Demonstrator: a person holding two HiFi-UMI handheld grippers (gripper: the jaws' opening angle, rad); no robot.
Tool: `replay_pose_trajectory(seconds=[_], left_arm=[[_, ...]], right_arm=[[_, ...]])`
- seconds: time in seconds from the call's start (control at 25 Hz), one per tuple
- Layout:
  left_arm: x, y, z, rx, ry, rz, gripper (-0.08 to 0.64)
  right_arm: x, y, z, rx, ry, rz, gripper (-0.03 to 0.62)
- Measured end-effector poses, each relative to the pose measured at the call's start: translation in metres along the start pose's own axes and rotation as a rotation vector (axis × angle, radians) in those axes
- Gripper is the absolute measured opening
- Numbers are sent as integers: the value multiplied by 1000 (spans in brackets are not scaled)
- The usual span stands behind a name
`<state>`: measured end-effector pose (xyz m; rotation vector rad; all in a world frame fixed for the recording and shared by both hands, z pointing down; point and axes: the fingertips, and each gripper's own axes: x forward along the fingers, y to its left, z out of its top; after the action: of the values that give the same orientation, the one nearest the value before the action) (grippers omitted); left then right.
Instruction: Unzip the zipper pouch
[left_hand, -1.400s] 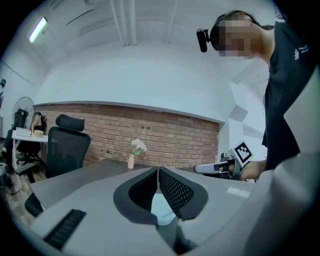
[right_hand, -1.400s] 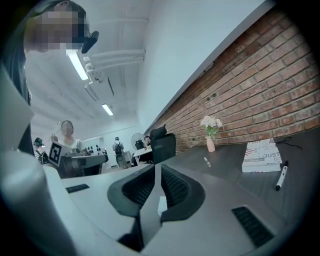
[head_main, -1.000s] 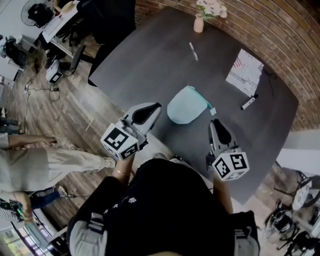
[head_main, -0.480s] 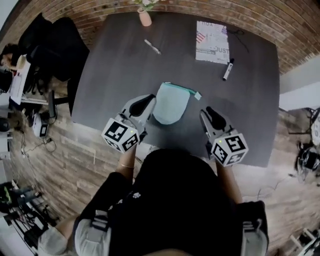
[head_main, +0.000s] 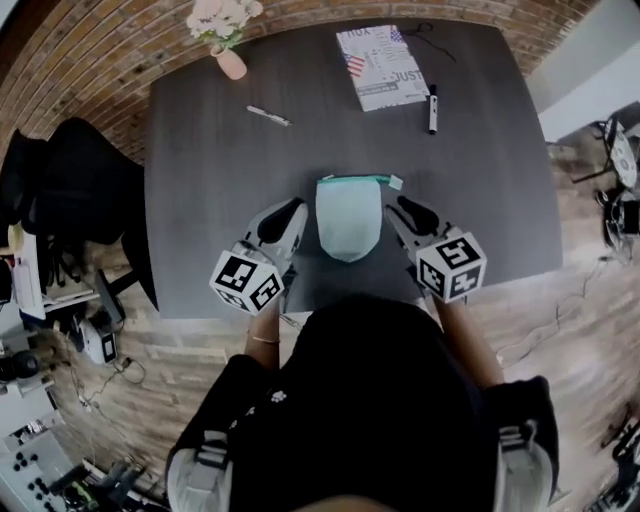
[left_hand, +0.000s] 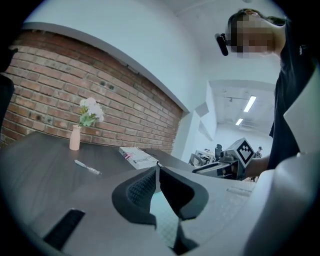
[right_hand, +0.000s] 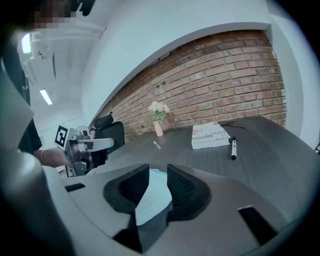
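Zipper pouch (head_main: 349, 218) points lengthwise away, zipper (head_main: 353, 179) farthest; left claw (head_main: 293, 208) clenched, right claw (head_main: 402, 204) opening, empty.

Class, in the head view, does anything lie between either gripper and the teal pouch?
Nothing visible does. The pouch lies on bare table between the left gripper and right gripper, whose empty jaws have just been opening. The pen, marker and booklet lie beyond it.

We see our right tongs (right_hand: 157, 171) with the jaws apart (they have just been opening). The pale teal pouch (right_hand: 151, 194) shows in the gap, with neither pad pressing on it. Beyond, on the dark bench (right_hand: 272, 150), lie 1 booklet (right_hand: 210, 136), 1 marker (right_hand: 233, 148) and 1 pen (right_hand: 157, 145). A vase of flowers (right_hand: 158, 126) stands by the brick wall (right_hand: 225, 85). The left tongs (right_hand: 82, 146) hang at the left edge.
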<state>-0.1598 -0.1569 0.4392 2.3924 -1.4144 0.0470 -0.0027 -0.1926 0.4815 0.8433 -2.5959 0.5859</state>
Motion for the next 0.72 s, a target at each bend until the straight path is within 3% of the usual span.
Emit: replay_pose_trajectory(seconds=[0.24,0.72], left_arm=[[6,23,-17,-27,55,-76,62],[14,43,-51,-107,154,-208,98]], right_arm=[[35,-4,-13,18,47,-72,117],[92,-33,-66,51,246,-189,190]])
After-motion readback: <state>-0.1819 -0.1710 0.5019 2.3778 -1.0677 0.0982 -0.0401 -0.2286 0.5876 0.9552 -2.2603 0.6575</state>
